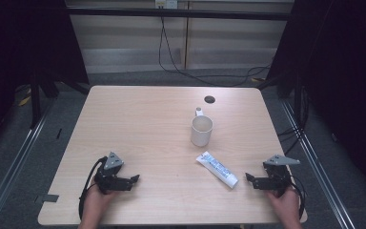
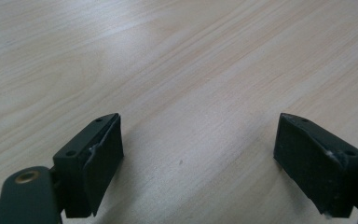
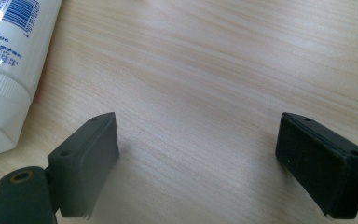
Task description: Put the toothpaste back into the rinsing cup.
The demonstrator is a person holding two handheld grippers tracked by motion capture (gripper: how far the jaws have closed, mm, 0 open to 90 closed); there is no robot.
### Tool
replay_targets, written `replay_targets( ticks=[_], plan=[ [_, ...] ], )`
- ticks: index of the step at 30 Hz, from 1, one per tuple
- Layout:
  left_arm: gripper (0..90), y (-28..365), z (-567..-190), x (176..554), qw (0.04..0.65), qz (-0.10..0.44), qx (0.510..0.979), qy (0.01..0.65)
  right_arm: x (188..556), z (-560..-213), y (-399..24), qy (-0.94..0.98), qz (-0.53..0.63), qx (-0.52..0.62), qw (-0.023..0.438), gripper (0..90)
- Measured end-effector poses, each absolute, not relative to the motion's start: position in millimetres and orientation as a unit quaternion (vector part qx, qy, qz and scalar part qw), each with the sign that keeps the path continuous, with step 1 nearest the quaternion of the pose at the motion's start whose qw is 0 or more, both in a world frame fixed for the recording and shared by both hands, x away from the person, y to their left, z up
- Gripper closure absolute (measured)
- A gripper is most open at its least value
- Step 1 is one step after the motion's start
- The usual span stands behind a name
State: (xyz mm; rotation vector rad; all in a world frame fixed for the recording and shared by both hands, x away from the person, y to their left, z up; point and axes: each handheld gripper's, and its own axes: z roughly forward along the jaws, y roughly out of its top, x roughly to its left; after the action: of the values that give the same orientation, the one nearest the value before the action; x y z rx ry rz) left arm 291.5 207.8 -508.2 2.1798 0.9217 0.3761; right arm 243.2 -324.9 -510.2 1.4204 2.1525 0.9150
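A light wooden counter [image 1: 147, 124] seen from above carries 2 things: a white toothpaste tube [image 1: 217, 169] lying flat toward the near right, and a cream mug [image 1: 201, 130] standing upright just beyond it, apart from the tube. The tube lies on a slant, its crimped end pointing toward the mug and its white ridged cap toward the near edge. A person's hands come in from the bottom, each holding a set of tongs. The right tongs [image 1: 250, 179] rest low near the counter's right edge, just beside the cap end of the tube but not touching it; in the right gripper view the 2 black jaws stand wide apart with bare wood between them, and the tube [image 3: 7, 70] with its barcode lies off to the upper left. The left tongs [image 1: 134, 179] sit well apart from both things at the near left; in the left gripper view their jaws also gape wide over bare counter, holding nothing. The tube looks light, with a soft, smooth plastic body that would dent and could slip under a hard squeeze. The stiff ridged cap, or the firmer shoulder just behind it, seems the safest place to take hold.
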Motion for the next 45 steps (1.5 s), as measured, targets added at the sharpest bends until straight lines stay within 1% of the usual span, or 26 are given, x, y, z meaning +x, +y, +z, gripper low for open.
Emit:
replay_targets(
  ticks=[2,8,9,10,13,14,19,21,27,39,41,45],
  plan=[
    [15.5,207.9,-508.2,291.5,0.364,0.147,0.847,0.358,244.1,-509.1,-323.8,0.773,0.321,0.509,0.200,12.9],
    [15.5,208.1,-508.1,291.3,0.363,0.146,0.848,0.358,255.8,-498.5,-319.0,0.797,0.275,0.512,0.162,15.3],
    [15.4,208.1,-508.1,291.3,0.363,0.146,0.847,0.358,258.2,-497.3,-319.3,0.799,0.275,0.511,0.158,15.7],
    [15.4,208.1,-508.1,291.3,0.363,0.146,0.848,0.358,261.3,-494.0,-319.5,0.797,0.281,0.516,0.140,16.6],
    [15.5,208.1,-508.1,291.3,0.363,0.146,0.848,0.358,264.4,-487.4,-317.2,0.797,0.280,0.516,0.139,16.0],
    [15.5,208.1,-508.1,291.3,0.363,0.146,0.848,0.358,267.9,-481.3,-313.6,0.800,0.280,0.515,0.129,16.2],
    [15.5,208.1,-508.1,291.3,0.363,0.146,0.848,0.358,275.2,-471.3,-302.7,0.810,0.272,0.506,0.119,17.4],
    [15.5,208.1,-508.1,291.3,0.363,0.146,0.847,0.359,279.9,-465.1,-295.4,0.819,0.270,0.493,0.117,19.3],
    [15.5,208.0,-508.1,291.2,0.363,0.147,0.848,0.358,290.9,-450.4,-276.6,0.840,0.246,0.472,0.104,19.5],
    [15.5,208.0,-508.1,291.2,0.363,0.146,0.848,0.358,303.1,-441.4,-254.2,0.862,0.218,0.448,0.092,21.5],
    [15.4,208.0,-508.1,291.2,0.363,0.146,0.848,0.358,306.1,-440.4,-252.0,0.864,0.222,0.445,0.080,22.2],
    [15.5,208.0,-508.1,291.2,0.363,0.146,0.848,0.358,309.3,-435.8,-244.3,0.865,0.224,0.442,0.076,22.4]
  ],
)
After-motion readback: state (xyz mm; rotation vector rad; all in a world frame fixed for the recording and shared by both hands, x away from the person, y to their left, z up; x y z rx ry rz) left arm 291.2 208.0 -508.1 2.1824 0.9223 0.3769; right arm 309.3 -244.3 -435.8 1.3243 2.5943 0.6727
